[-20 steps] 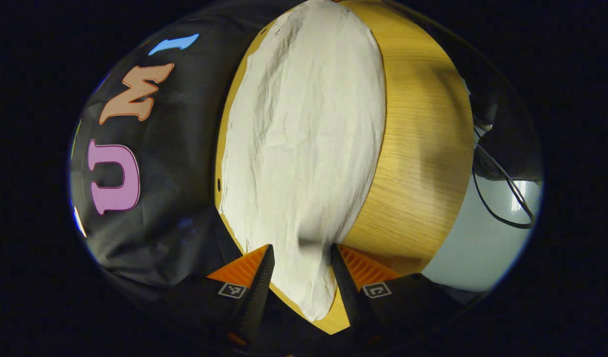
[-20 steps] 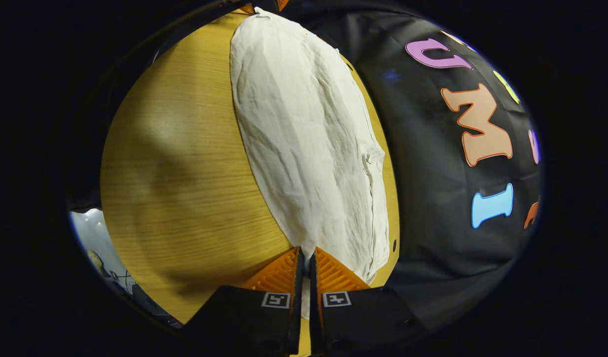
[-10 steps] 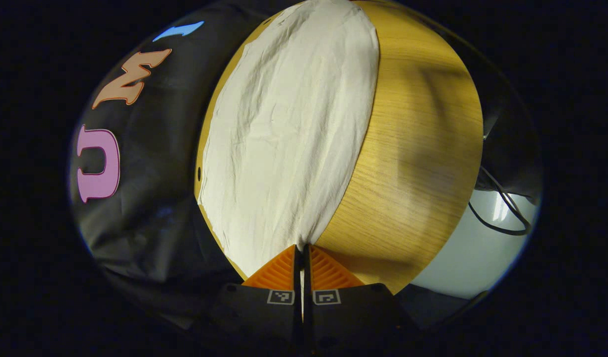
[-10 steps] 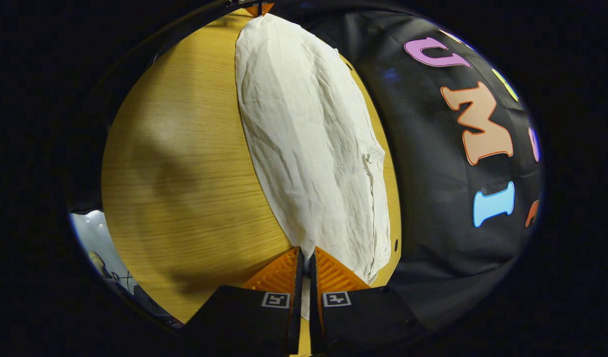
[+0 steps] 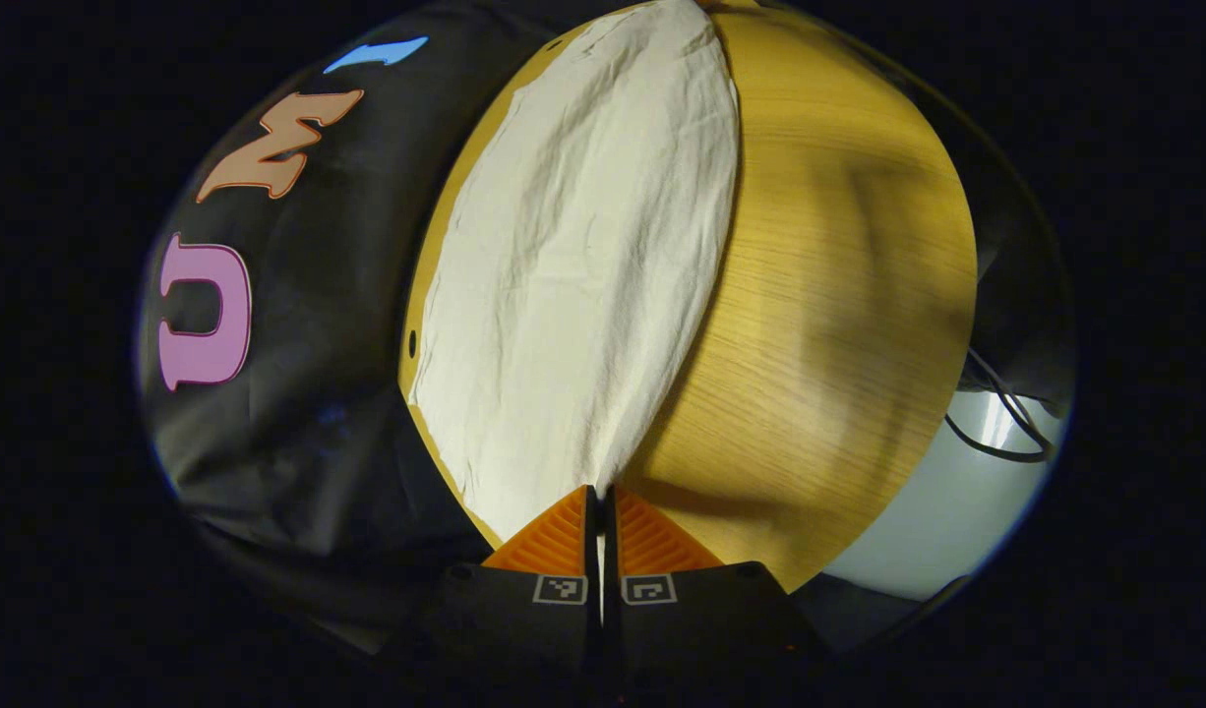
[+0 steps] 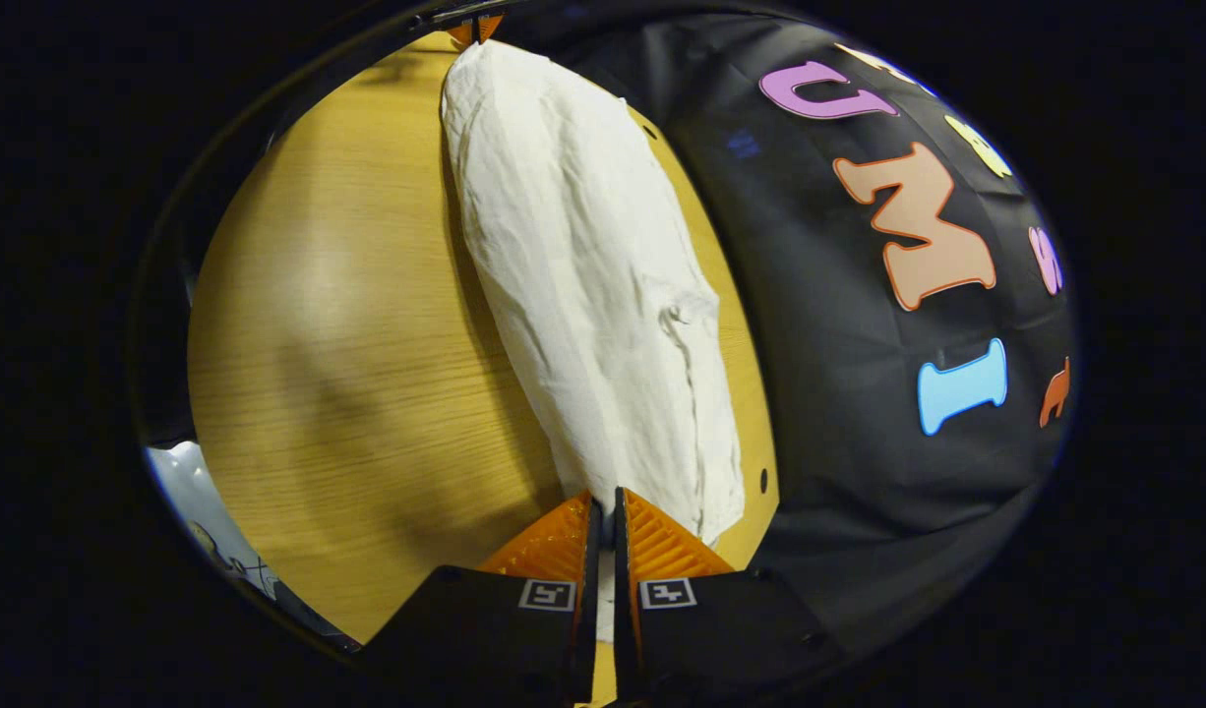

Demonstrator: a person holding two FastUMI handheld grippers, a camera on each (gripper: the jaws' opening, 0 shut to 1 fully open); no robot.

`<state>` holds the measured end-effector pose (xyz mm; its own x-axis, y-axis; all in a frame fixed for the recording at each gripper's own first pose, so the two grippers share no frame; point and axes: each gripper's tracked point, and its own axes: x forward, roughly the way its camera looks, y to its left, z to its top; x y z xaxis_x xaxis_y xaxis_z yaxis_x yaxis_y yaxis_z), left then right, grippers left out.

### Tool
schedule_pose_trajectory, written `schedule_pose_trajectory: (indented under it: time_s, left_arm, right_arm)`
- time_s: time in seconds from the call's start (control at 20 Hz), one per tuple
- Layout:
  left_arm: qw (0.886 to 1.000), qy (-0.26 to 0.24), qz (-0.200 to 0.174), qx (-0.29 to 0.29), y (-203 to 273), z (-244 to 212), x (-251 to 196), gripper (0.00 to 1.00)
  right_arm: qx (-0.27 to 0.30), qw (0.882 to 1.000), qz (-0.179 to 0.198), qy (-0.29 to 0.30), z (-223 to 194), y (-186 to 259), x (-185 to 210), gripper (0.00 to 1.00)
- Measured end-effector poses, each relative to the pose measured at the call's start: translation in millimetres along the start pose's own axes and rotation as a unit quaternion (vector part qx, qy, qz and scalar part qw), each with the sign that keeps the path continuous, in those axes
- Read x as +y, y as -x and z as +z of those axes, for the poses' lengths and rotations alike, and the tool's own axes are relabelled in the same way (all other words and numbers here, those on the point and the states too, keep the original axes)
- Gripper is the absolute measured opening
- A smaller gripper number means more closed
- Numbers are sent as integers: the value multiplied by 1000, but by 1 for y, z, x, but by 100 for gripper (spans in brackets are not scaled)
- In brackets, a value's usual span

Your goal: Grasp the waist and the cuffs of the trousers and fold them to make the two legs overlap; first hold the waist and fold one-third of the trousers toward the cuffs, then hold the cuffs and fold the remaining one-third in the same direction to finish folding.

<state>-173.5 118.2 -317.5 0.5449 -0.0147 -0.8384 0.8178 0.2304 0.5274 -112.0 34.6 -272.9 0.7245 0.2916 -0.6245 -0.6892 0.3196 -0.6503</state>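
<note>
White trousers lie lengthwise on a wooden table, close to its far edge by the black wall. My left gripper is shut on the cloth's edge at one end. At the opposite end, my right gripper is shut on the edge of the trousers. In the right gripper view that long edge is raised off the table and casts a shadow. The left gripper appears small at the top of that view, holding the far end. I cannot tell which end is the waist.
The black booth wall hangs right behind the table's far edge. Bare wood spreads on the side of the trousers away from the wall. Beyond the table's end lie a pale floor and a dark cable.
The left gripper went from open around the cloth's end to shut on it. Both grippers have since lifted the held long edge a little off the table.
</note>
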Motion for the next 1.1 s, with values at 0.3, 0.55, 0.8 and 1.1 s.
schedule_pose_trajectory:
  time_s: [0.3,0.55,0.8,1.1]
  left_arm:
    - [998,22,59,-7,6,9,62,0]
    - [996,21,84,-9,5,25,96,0]
    - [992,44,116,7,-1,37,127,0]
    - [985,47,168,11,-9,56,189,0]
  right_arm:
    - [-9,999,-48,-10,12,2,-41,7]
    - [-16,996,-81,-29,16,-3,-66,10]
    - [-41,992,-111,-50,25,-12,-98,10]
    - [-57,979,-159,-116,43,-31,-155,10]
